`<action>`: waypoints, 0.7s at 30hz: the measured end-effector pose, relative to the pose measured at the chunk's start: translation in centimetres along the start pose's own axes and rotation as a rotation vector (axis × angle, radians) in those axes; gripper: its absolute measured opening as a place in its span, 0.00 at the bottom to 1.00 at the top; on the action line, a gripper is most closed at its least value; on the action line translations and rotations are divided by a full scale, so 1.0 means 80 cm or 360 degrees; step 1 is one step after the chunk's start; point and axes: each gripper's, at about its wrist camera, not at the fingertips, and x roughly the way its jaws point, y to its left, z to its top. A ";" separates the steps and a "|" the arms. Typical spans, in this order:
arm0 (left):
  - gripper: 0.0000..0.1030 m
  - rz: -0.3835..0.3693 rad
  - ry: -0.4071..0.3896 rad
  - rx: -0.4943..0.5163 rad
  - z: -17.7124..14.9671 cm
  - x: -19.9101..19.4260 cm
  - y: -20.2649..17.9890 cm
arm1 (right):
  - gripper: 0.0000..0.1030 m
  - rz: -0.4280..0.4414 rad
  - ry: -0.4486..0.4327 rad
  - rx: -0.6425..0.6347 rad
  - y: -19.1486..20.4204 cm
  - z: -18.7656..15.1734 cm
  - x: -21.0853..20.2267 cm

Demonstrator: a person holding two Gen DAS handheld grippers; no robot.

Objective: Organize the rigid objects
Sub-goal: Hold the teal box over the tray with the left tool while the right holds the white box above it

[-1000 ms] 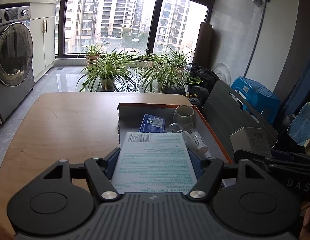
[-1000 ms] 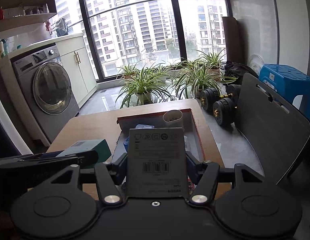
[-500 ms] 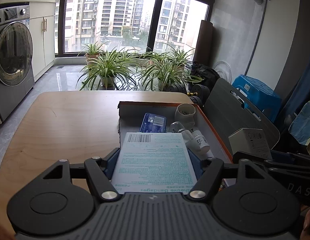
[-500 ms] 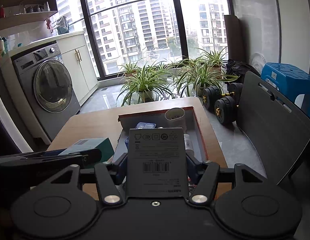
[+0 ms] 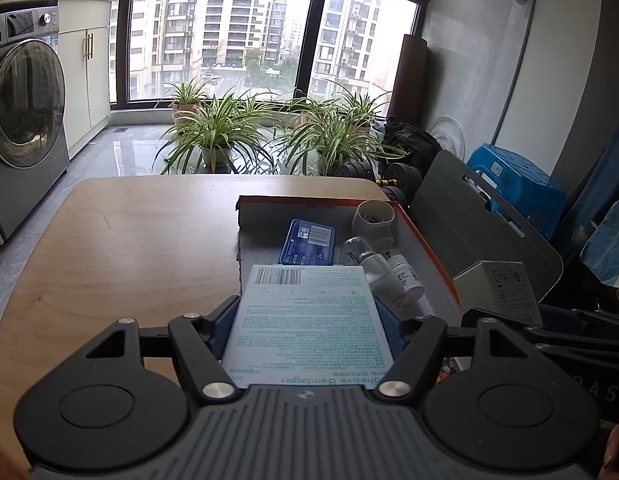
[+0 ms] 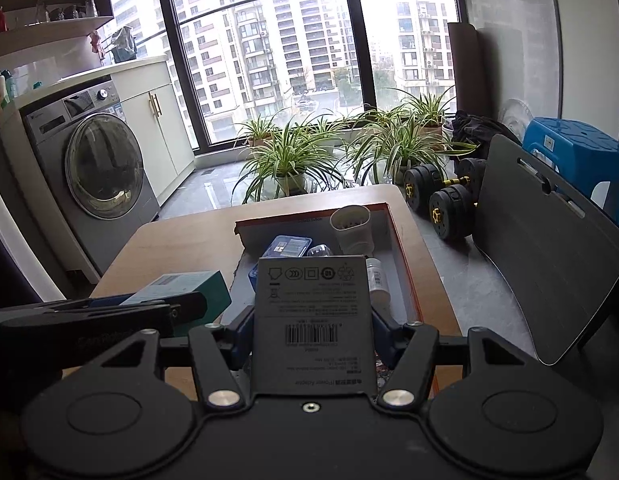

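- My left gripper (image 5: 307,312) is clamped on the bandage box (image 5: 307,320), low centre of the left wrist view, pads pressing on its two long sides.
- My right gripper (image 6: 313,320) is clamped the same way on the grey power adapter box (image 6: 313,320), low centre of the right wrist view.
- Both boxes hang above the near end of the orange-rimmed tray (image 5: 425,248) on the wooden table (image 5: 129,248).
- In the tray, middle of the frame: a blue case (image 5: 307,242), a white cup (image 5: 373,220) at the far right corner, a small white bottle (image 5: 405,276) lying down.
- The bandage box is thin card, I reckon light and easy to dent, so a side grip near its middle suits it.
- The adapter box looks stiffer and probably heavier; I would grip it across the narrow sides, low down.
- Free floor in the tray sits at its left, beside the blue case; I judge that the spot for both.
- Glossy card may slip if I tilt too far.
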 end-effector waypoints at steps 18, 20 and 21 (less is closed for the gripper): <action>0.70 0.0000 0.0017 -0.0006 -0.003 0.003 -0.001 | 0.68 0.0005 0.0018 0.0000 0.000 -0.005 0.005; 0.70 -0.0002 0.0017 -0.0006 -0.003 0.003 -0.001 | 0.68 0.0006 0.0016 0.0001 0.000 -0.004 0.005; 0.70 -0.0001 0.0016 -0.0005 -0.003 0.003 -0.001 | 0.68 0.0007 0.0017 0.0002 0.000 -0.005 0.005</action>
